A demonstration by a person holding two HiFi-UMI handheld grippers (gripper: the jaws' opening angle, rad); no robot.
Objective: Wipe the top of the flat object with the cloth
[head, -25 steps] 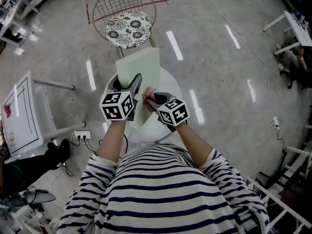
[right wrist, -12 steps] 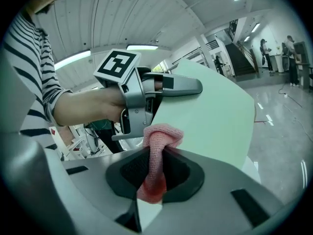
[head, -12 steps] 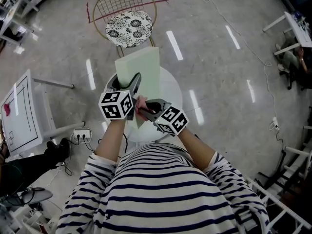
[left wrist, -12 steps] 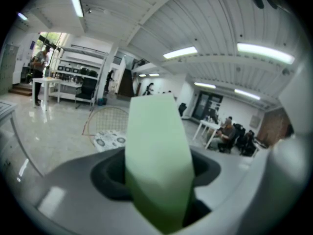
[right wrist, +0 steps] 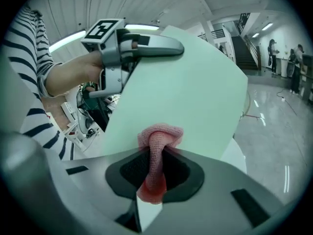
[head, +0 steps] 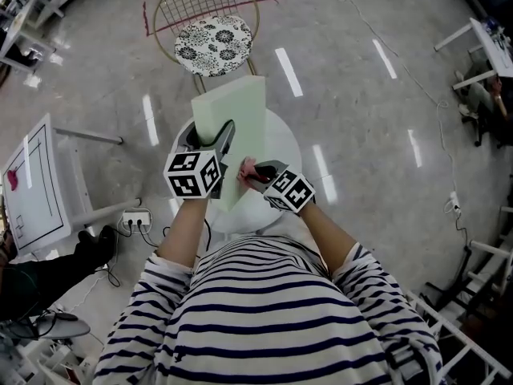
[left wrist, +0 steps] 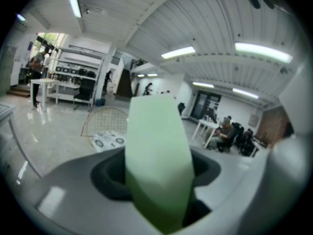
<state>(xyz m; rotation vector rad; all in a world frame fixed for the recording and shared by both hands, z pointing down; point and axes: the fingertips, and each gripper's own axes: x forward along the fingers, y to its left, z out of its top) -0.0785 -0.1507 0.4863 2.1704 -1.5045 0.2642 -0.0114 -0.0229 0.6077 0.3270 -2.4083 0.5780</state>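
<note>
A pale green flat board [head: 234, 112] stands tilted over a small round white table [head: 282, 139]. My left gripper [head: 213, 139] is shut on the board's left edge; in the left gripper view the board [left wrist: 155, 151] fills the gap between the jaws. My right gripper [head: 255, 172] is shut on a bunched pink cloth [head: 246, 167]. In the right gripper view the cloth [right wrist: 157, 140] presses against the board's face [right wrist: 195, 82], low down near its near edge. The left gripper [right wrist: 146, 45] shows there at the board's upper left.
A wire chair with a floral cushion [head: 212, 45] stands beyond the table. A white desk [head: 32, 191] and a power strip [head: 135, 222] lie at the left on the shiny floor. More desks stand at the right edge [head: 489, 46].
The right gripper carried the cloth down and left across the board's face, then a little back to the right. The left gripper and the board stayed put.
</note>
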